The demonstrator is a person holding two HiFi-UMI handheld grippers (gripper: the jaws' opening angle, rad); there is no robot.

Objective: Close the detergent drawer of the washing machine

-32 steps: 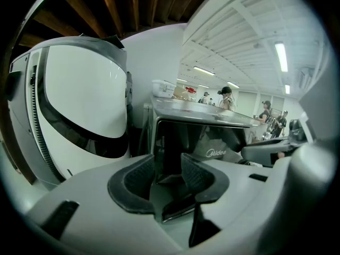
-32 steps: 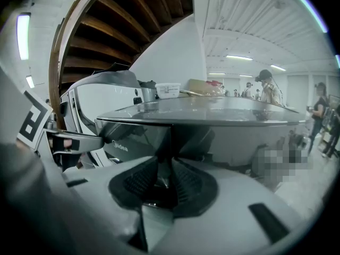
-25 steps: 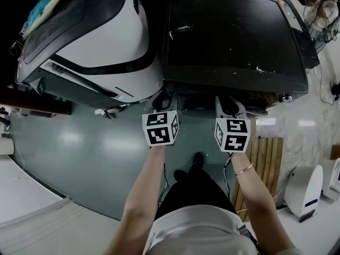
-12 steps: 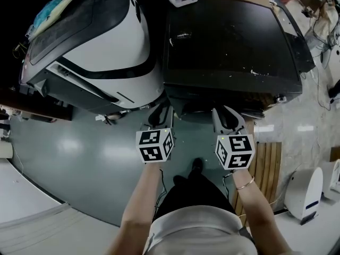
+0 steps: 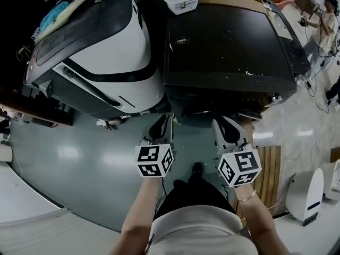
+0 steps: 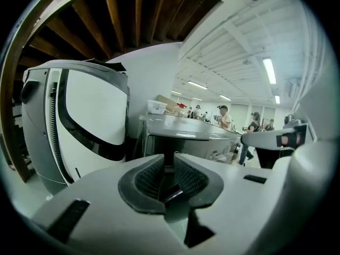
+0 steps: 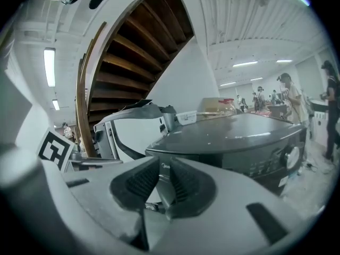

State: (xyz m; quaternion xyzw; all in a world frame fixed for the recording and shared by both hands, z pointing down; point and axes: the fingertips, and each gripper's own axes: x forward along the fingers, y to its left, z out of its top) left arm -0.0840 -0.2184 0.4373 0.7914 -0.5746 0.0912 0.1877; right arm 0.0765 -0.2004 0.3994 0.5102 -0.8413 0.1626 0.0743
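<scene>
My left gripper [image 5: 161,125] has backed off the washer [image 5: 228,41] with its empty fingers closing, my right gripper [image 5: 227,129] likewise, fingers slightly apart on nothing, and the drawer [image 7: 163,170] at the washer's front corner looks flush, so shut, I judge.

Both claws draw back from the dark washing machine [image 5: 228,41]. The left claw [image 5: 162,122] and the right claw [image 5: 223,125], a second ago tucked up under its front edge in the head view, now sit lower in that view, with a strip of grey floor [image 5: 194,137] showing between them and the machine. The left claw's jaws are closing to a narrow gap with nothing between them. The head view itself has shifted too: the white tub [image 5: 182,1] behind the machine, cut off at the top edge before, now shows whole
</scene>
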